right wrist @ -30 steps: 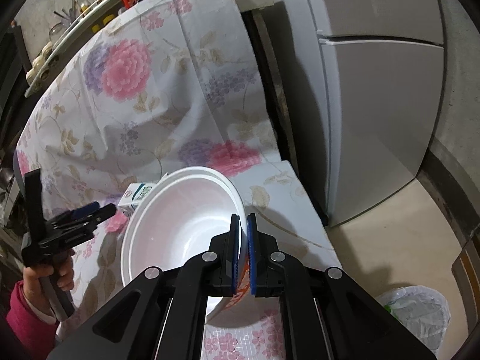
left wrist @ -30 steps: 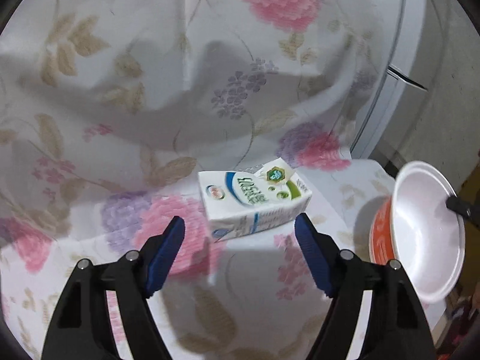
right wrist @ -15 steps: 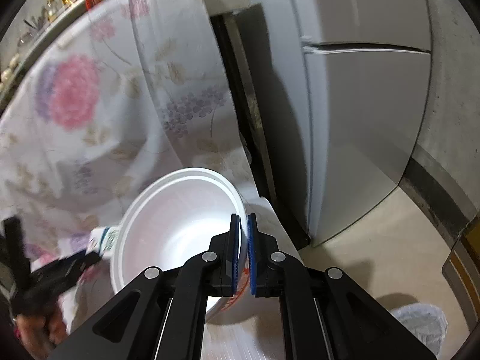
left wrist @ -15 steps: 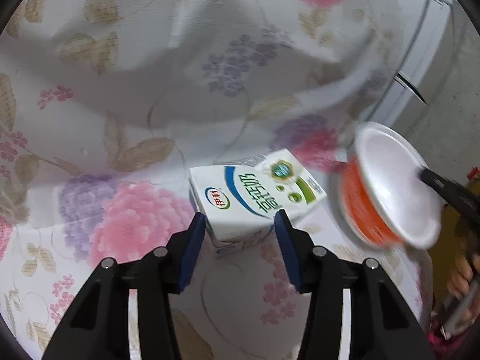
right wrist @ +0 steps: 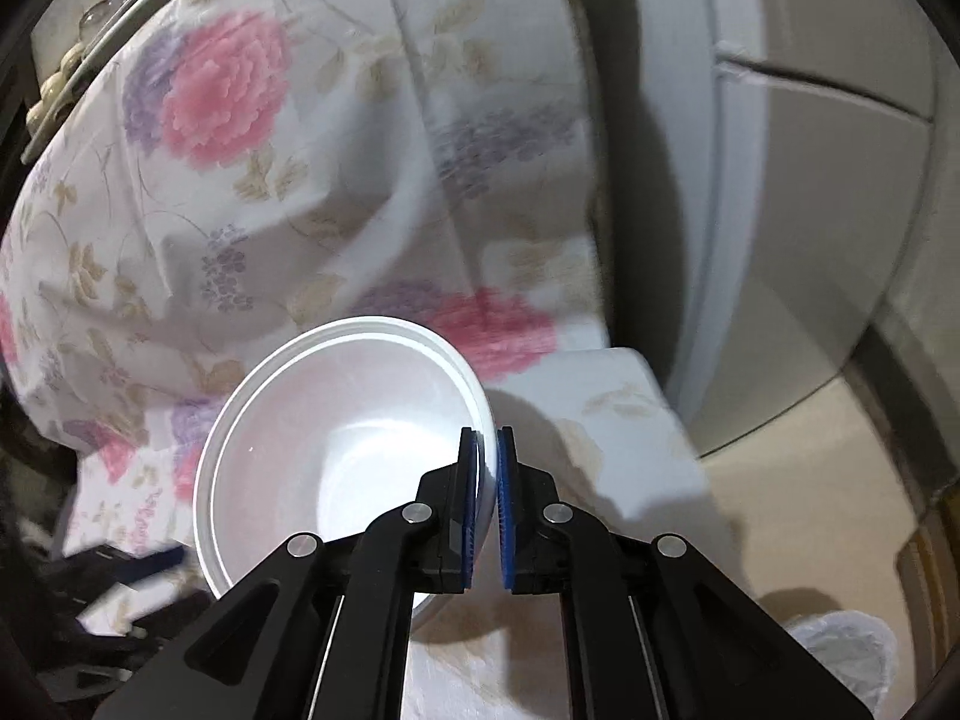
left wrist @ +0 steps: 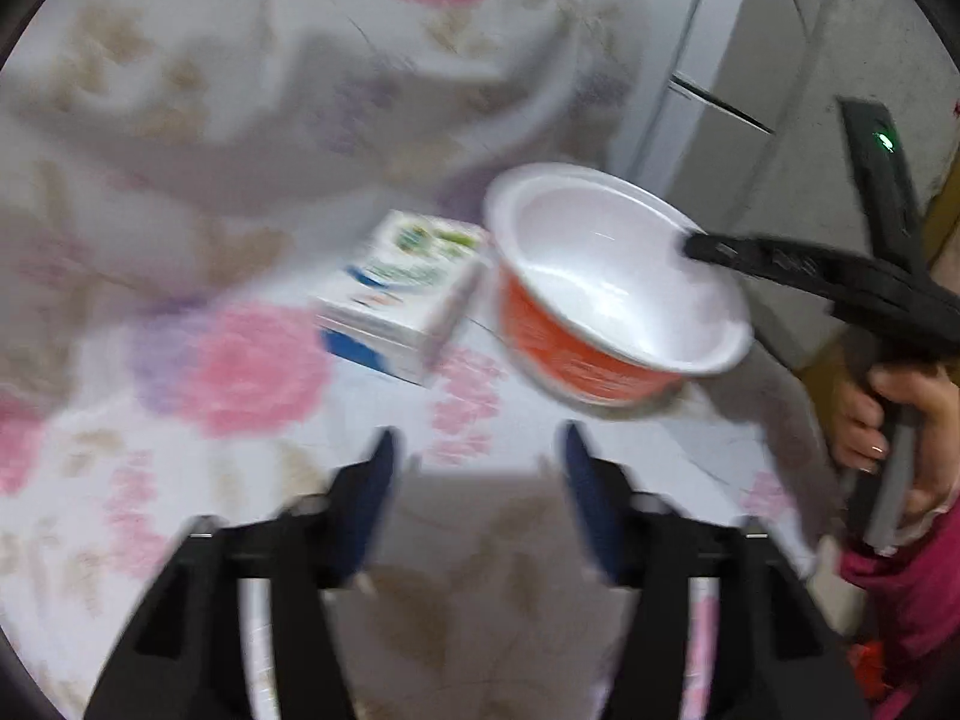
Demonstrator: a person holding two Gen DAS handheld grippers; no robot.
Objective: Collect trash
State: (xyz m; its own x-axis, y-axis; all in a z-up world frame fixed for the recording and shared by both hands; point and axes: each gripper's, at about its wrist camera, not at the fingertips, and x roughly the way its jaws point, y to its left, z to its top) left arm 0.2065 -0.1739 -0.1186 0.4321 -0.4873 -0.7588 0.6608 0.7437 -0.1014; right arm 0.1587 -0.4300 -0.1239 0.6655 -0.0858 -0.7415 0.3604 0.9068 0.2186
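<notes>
Holding a bowl (right wrist: pixel 336 456) by its rim, right gripper (right wrist: pixel 487 498) with both blue pads pressed together on the thin white wall, one pad inside and one outside. Bowl white inside, orange outside (left wrist: pixel 564 354), tilted, raised a little above the flowered cloth (left wrist: pixel 240 360), with its opening turned toward the left gripper's camera. Seen from the left side as a black arm (left wrist: pixel 798 270) reaching onto the far edge of the bowl, with the person's hand (left wrist: pixel 900 420) on the handle behind it.

Left gripper (left wrist: pixel 477 468) with fingers apart, nothing between them, hanging over the cloth. Ahead of it and slightly to its left, a small milk carton (left wrist: pixel 402 294) lying on its side on the cloth, white with blue and green print, blurred by motion. Carton just beside the bowl, on the bowl's left; touching or not, cannot tell. Bowl ahead and to the right of the left fingers, well clear of them.

Behind the carton, cloth rising in folds like a draped backrest. To the right of the right gripper, a grey cabinet (right wrist: pixel 810 210) and pale floor (right wrist: pixel 810 480). Low at the right edge, below the right gripper, a white plastic bag (right wrist: pixel 840 654) on the floor, only partly in view.
</notes>
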